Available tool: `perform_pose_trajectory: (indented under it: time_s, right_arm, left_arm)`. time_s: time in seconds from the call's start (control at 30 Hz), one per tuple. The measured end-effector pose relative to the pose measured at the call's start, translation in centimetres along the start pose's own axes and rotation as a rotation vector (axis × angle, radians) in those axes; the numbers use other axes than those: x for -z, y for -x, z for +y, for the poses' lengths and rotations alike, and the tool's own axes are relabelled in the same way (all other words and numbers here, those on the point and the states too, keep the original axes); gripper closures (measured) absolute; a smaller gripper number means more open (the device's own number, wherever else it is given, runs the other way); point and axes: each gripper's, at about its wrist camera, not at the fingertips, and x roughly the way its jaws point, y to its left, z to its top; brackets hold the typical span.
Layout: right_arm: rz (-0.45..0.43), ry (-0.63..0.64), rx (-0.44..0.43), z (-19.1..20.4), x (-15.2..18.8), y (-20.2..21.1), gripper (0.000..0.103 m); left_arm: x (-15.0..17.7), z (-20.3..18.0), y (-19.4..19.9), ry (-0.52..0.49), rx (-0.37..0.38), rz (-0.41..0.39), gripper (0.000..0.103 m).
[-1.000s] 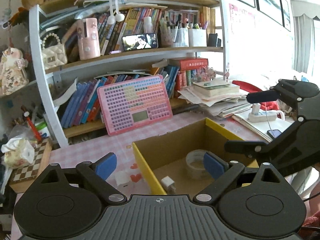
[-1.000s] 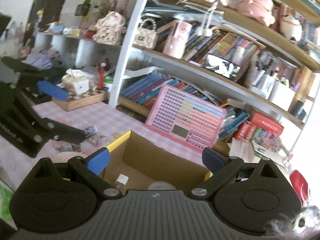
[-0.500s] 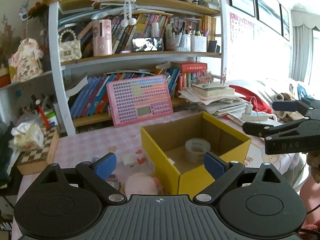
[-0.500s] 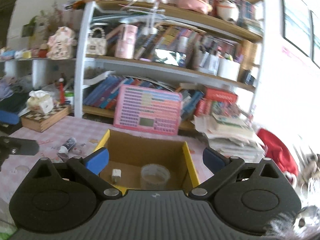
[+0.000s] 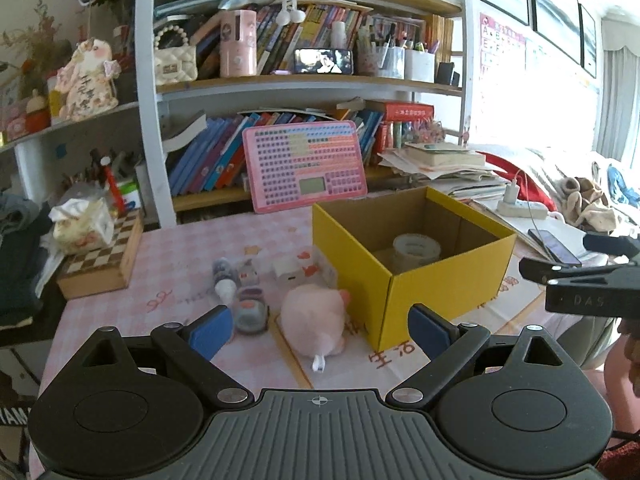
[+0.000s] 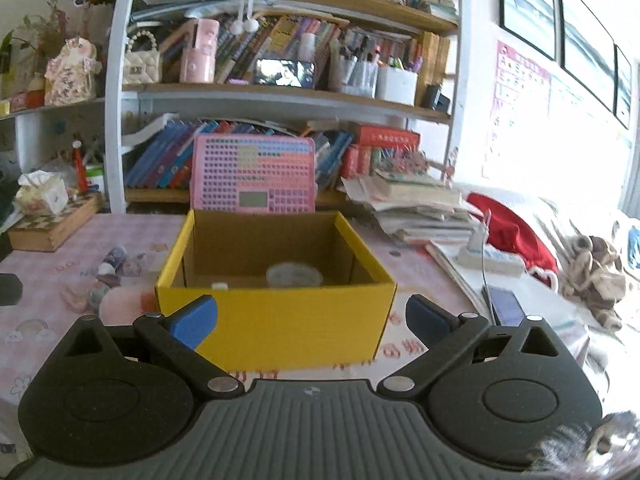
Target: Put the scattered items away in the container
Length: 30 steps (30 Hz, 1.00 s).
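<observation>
A yellow cardboard box [image 5: 444,284] [image 6: 276,320] stands open on the pink checked table, with a tape roll [image 5: 416,249] [image 6: 294,275] and a small white block [image 6: 219,286] inside. Left of the box lie a pink plush toy [image 5: 314,320] [image 6: 120,300], a white charger cube [image 5: 289,273], a small bottle [image 5: 224,280] and a little round toy [image 5: 250,314]. My left gripper [image 5: 320,330] is open and empty, held back above the plush. My right gripper [image 6: 310,320] is open and empty in front of the box; its side also shows in the left wrist view [image 5: 580,272].
A pink keyboard toy [image 5: 304,166] leans against the bookshelf [image 5: 152,120] behind the box. A checkered wooden box [image 5: 100,260] with a tissue pack sits at the left. Stacked papers [image 6: 416,208], a power strip [image 6: 488,258] and a phone [image 6: 506,306] lie to the right.
Both grippers have pulled back from above the box; the whole box and the loose items left of it are now in view. Both stayed open and empty.
</observation>
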Motion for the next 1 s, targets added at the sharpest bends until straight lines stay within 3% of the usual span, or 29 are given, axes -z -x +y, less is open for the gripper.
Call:
perform_pose_trajectory:
  time_s: [0.27, 0.43, 0.63, 0.8, 1.0]
  right_arm:
    - [0.02, -0.025, -0.033, 1.7, 0.3, 0.2, 0.001]
    - [0.034, -0.042, -0.045, 2.5, 0.1, -0.6, 0.001]
    - [0.136, -0.056, -0.059, 3.6, 1.3, -1.5, 0.001]
    - [0.239, 0.015, -0.12, 5.9, 2.2, -2.6, 0.001]
    - [0.254, 0.129, -0.25, 9.4, 2.6, -2.7, 0.004]
  left_arm:
    - [2.2, 0.6, -0.6, 0.005, -0.072, 0.04, 0.006]
    - [2.9, 0.9, -0.8, 0.005, -0.074, 0.067, 0.006]
    - [3.5, 1.7, -0.8, 0.014, -0.08, 0.084, 0.006]
    - [3.7, 2.4, -0.7, 0.024, -0.083, 0.09, 0.006]
    - [3.9, 3.6, -0.4, 0.036, -0.122, 0.091, 0.006]
